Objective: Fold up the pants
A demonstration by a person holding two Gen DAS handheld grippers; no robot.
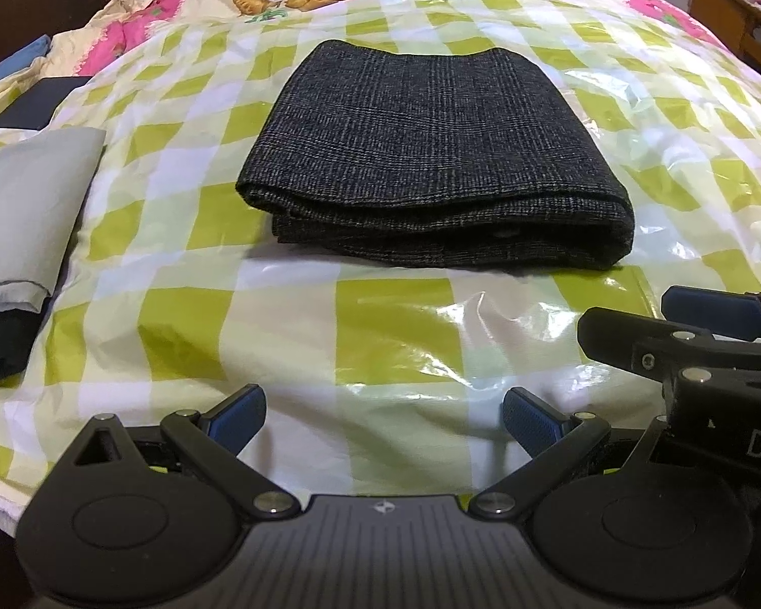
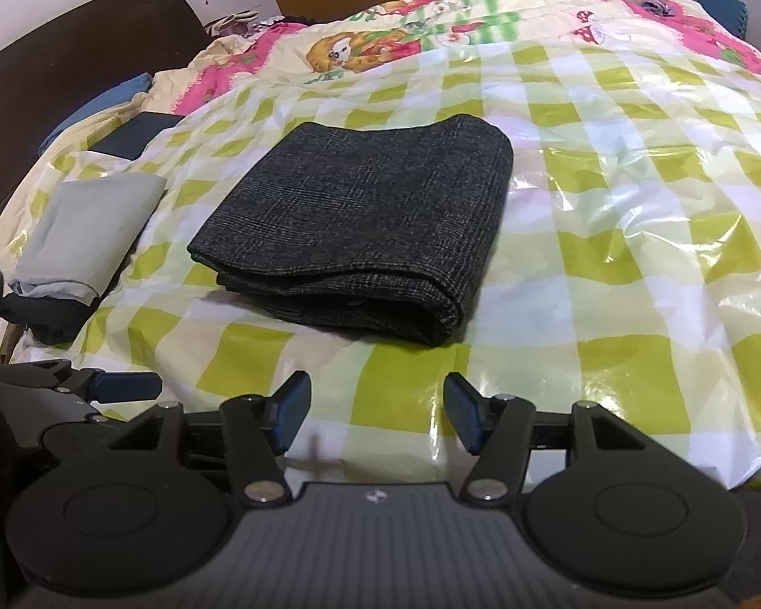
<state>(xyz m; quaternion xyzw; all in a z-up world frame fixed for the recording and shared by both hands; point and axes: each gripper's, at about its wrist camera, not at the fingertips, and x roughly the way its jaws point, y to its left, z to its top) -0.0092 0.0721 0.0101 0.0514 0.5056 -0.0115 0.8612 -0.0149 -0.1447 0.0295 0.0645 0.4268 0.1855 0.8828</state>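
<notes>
Far to the left of both grippers, at the edge of the checked sheet [image 1: 395, 335], a grey folded cloth [image 1: 30, 203] lies on top of something black, and beyond it sits a dark flat box [image 1: 38, 101]; both are well apart from either tool. The left gripper [image 1: 384, 418] hovers just above the sheet with its blue-padded fingers spread wide, nothing between them. Straight ahead of it, and a little to the right, lie the pants [image 1: 426, 152]: dark charcoal fabric with a fine pale check, folded into a thick rectangular stack. The top layer is flat and smooth, the near edge shows several stacked layers with rounded folds, and the lowest layer sticks out slightly toward the tool at the near left corner. No finger touches it. In the right wrist view the pants [image 2: 360, 218] sit ahead and slightly left of the right gripper [image 2: 378, 418], with the rounded fold running down their right side. That gripper is also open, less wide than the left one, holding nothing and resting low over the sheet [image 2: 609, 264]. The two tools are side by side, close together, the right one's finger showing at the left view's right edge. Beyond the sheet a cartoon quilt [image 2: 431, 35] covers the bed.
</notes>
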